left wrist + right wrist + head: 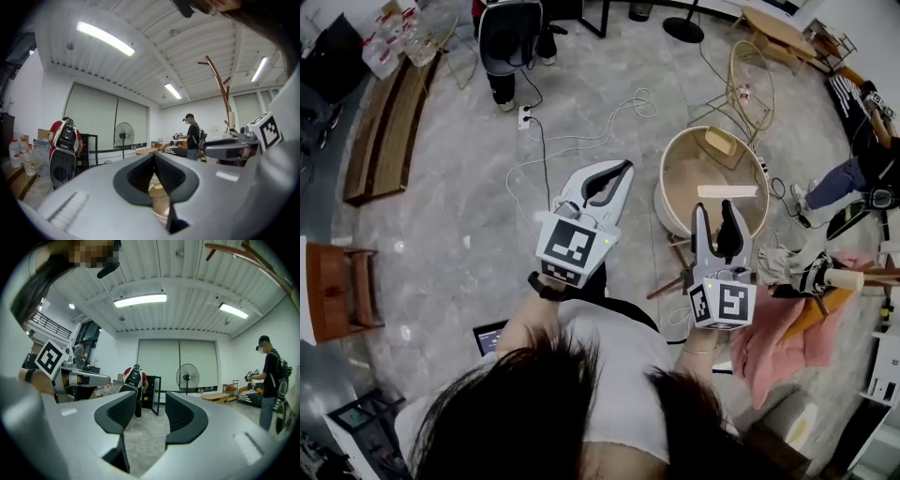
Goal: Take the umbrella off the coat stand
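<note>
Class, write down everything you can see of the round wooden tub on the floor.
The round wooden tub is pale, thin-walled and open-topped, upright on the grey floor. Inside lie a small pale block and a flat pale strip across it. It sits just beyond the right gripper, whose tips overlap its near rim in the head view; contact cannot be told. A gold wire chair stands behind it.

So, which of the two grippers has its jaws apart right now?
The right gripper: a clear gap stands between its jaws, with the floor showing through and nothing held. The left gripper has its jaw tips together.
</note>
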A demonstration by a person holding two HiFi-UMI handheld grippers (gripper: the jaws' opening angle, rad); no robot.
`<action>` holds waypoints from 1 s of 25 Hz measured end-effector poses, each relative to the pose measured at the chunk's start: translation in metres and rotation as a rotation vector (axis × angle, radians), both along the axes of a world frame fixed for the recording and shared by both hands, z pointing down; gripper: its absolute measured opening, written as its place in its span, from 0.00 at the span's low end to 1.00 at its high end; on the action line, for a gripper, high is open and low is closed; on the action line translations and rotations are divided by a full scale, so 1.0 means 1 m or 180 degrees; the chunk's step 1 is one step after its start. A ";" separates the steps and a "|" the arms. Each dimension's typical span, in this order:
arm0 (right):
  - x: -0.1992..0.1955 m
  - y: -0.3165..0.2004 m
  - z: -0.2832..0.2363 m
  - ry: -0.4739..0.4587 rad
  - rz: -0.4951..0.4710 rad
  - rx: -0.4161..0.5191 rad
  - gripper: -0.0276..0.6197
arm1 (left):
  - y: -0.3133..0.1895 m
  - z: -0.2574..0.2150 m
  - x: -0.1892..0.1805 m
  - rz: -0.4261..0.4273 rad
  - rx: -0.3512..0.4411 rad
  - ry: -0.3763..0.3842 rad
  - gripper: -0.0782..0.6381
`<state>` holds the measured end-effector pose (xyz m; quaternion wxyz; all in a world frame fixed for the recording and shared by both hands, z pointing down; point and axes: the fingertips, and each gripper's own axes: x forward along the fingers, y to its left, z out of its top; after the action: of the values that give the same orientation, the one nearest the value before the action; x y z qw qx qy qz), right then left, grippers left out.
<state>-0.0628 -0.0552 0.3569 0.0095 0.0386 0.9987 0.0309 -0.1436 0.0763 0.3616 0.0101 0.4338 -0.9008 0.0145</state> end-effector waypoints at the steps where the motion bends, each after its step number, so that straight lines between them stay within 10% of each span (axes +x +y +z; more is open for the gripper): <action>1: -0.002 -0.008 0.001 -0.0003 0.0103 0.0002 0.31 | -0.012 -0.001 -0.007 0.0114 0.0007 -0.0012 0.19; 14: -0.029 -0.135 -0.022 -0.0034 0.2005 0.0048 0.31 | -0.224 -0.029 -0.080 0.2127 0.0082 -0.0107 0.19; 25: 0.031 -0.157 -0.016 -0.0016 0.3463 0.0061 0.31 | -0.297 -0.018 -0.026 0.3586 0.0081 -0.0066 0.19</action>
<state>-0.0316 -0.2123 0.3406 -0.0058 -0.4839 0.8742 0.0405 -0.1697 -0.2212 0.3438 -0.0133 0.8477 -0.5301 0.0111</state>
